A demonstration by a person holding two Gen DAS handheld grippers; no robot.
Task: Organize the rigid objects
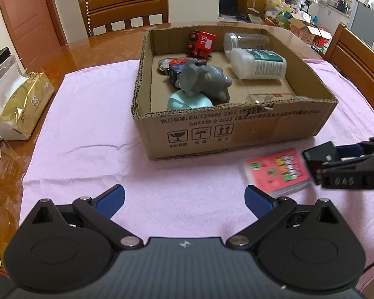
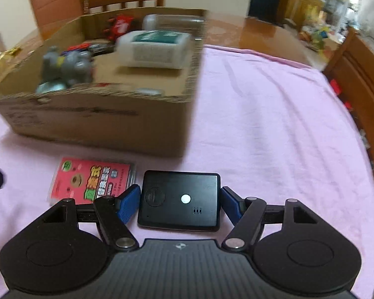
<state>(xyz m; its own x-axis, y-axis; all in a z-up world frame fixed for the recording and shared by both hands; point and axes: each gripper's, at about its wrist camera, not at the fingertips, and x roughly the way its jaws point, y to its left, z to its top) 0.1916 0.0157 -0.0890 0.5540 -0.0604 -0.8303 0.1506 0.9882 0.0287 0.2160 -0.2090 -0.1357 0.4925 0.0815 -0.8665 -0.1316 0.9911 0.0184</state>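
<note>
**Right gripper clamps a black device beside the half-filled box**

A wooden table [image 1: 70, 49] carries a pink cloth [image 1: 87, 129] that covers most of its top. On the cloth stands an open cardboard box [image 1: 226, 129], its printed front wall facing the left wrist camera. Wooden chairs stand behind the table and at its right edge.

Inside the box, a white bottle with a green label [image 1: 259, 63] lies on its side toward the back right, just in front of a clear plastic jar [image 1: 244, 41] that also lies flat. A red toy vehicle [image 1: 201, 43] sits at the back, left of the jar. A grey toy animal [image 1: 204, 81] lies near the middle, resting partly on a pale blue round object [image 1: 187, 101] against the front wall. A small clear item lies along the front wall at the right; what it is cannot be told.

Left of the cloth, a gold packet [image 1: 22, 104] rests on the bare table.

The left gripper [image 1: 184, 199] hovers over bare cloth in front of the box, its 2 blue fingers [image 1: 112, 199] spread wide with nothing between them.

The right gripper [image 2: 179, 204] is closed on a flat black device [image 2: 179, 199]: 1 blue pad presses each short side. The device sits low over the cloth, near the box's front right corner; whether it touches the cloth cannot be told.

Just left of it, a pink card pack [image 2: 92, 182] lies flat on the cloth, in front of the box.
</note>
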